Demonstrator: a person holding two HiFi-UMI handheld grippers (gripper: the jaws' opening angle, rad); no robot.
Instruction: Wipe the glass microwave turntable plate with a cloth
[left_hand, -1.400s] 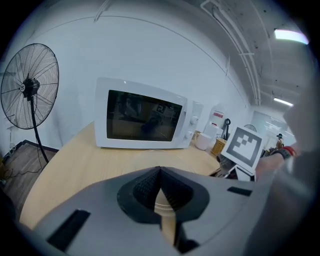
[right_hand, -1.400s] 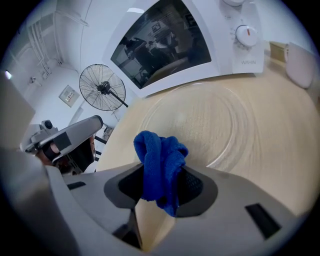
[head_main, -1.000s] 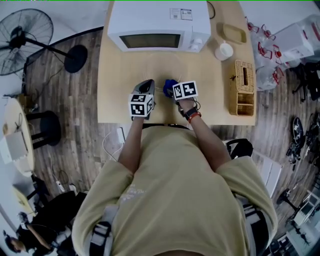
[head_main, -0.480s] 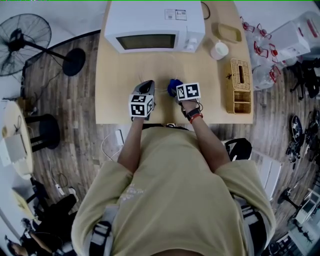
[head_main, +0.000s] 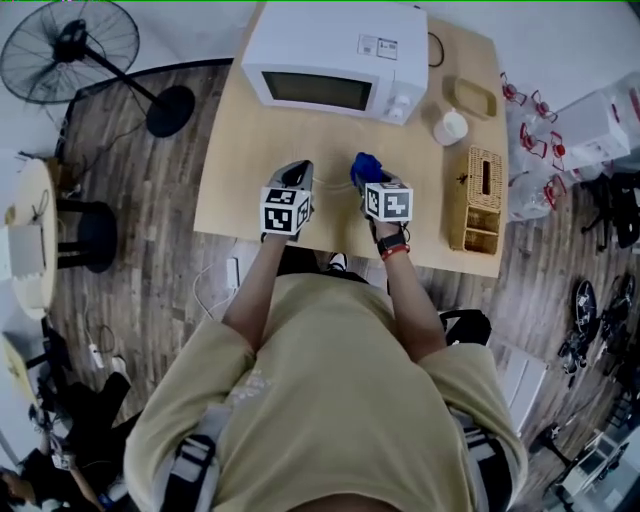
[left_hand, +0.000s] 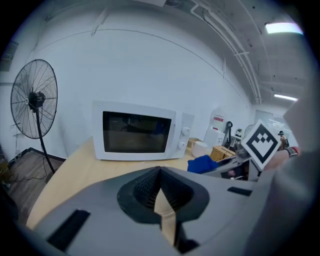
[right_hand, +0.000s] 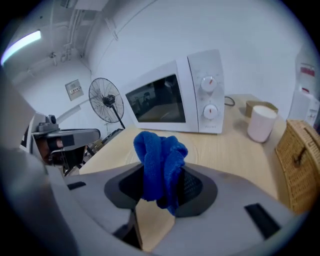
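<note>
no text, brand or number can be read anywhere. the microwave (head_main: 335, 55) has a printed sticker (head_main: 378, 46) on its top, too small to read, and a small mark (right_hand: 210, 128) under its two dials, blurred. a sign (right_hand: 74, 89) on the wall and a red-and-white label (left_hand: 216, 120) behind the table are also illegible. the marker cubes on the left gripper (head_main: 298, 166) and right gripper (head_main: 368, 178) show only black-and-white square patterns.
</note>
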